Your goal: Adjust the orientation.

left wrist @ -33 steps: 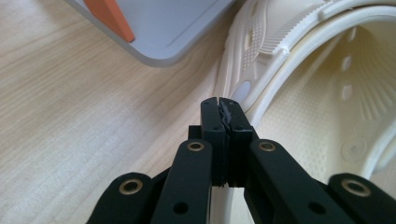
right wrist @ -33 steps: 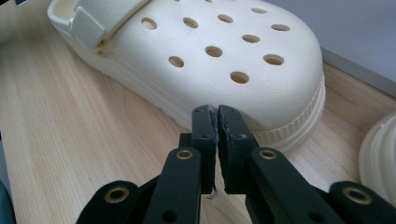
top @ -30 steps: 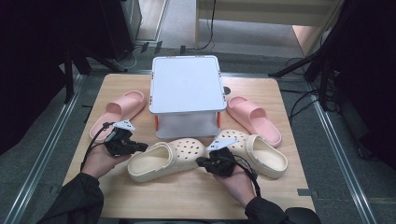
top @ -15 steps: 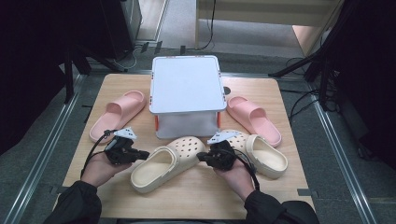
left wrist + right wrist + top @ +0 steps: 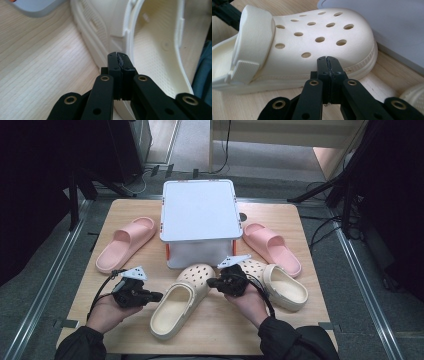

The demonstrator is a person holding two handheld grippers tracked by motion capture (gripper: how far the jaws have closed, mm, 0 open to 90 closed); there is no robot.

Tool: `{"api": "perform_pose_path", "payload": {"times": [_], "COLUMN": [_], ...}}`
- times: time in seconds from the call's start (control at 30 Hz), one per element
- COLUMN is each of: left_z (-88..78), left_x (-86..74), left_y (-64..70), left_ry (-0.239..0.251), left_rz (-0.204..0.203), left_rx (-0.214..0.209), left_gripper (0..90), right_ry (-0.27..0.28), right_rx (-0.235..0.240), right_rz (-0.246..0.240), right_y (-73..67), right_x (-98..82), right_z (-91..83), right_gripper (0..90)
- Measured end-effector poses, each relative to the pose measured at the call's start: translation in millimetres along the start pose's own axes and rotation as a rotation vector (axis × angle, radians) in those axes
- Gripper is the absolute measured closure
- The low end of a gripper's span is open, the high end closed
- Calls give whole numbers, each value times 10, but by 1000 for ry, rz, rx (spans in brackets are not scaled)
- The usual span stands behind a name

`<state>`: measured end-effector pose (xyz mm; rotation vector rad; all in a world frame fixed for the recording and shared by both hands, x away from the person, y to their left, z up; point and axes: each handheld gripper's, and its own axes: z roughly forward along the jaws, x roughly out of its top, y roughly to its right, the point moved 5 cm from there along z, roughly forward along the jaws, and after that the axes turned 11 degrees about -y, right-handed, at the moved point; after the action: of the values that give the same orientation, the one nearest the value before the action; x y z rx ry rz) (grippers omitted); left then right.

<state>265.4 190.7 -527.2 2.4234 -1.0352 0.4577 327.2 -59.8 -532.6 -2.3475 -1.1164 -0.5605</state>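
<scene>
Both tongs are pinched fully shut on nothing: left gripper (image 5: 159, 296) at the heel side of the cream clog (image 5: 182, 300), right gripper (image 5: 210, 282) against its toe side. I'd nudge it with flat, even pushes from both flanks, keeping it clear of the white lidded box (image 5: 199, 220).

a white lidded box (image 5: 199, 220) stands at the far middle of the wooden table (image 5: 305, 220). a pink slide (image 5: 126, 243) lies to its left and another pink slide (image 5: 271, 247) to its right. a second cream clog (image 5: 280, 284) lies near right, just beside that right slide.
</scene>
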Motion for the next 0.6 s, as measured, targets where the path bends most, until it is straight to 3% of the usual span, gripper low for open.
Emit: {"api": "perform_pose_path", "payload": {"times": [0.3,0.37,0.5,0.6], "left_z": [40,79,125,139], "left_x": [-35,-20,6,23], "left_y": [173,222,313,296], "left_ry": [-1,2,-7,1], "left_rz": [8,5,24,-16], "left_rx": [-27,-15,-36,-48], "left_gripper": [897,897,894,852], "right_ry": [1,3,10,13], "right_rx": [-9,-16,-19,-30], "right_rz": [-8,5,26,22], "right_y": [16,21,46,53], "right_x": [91,109,134,147], "right_z": [54,66,80,84], "right_gripper": [900,900,900,900]}}
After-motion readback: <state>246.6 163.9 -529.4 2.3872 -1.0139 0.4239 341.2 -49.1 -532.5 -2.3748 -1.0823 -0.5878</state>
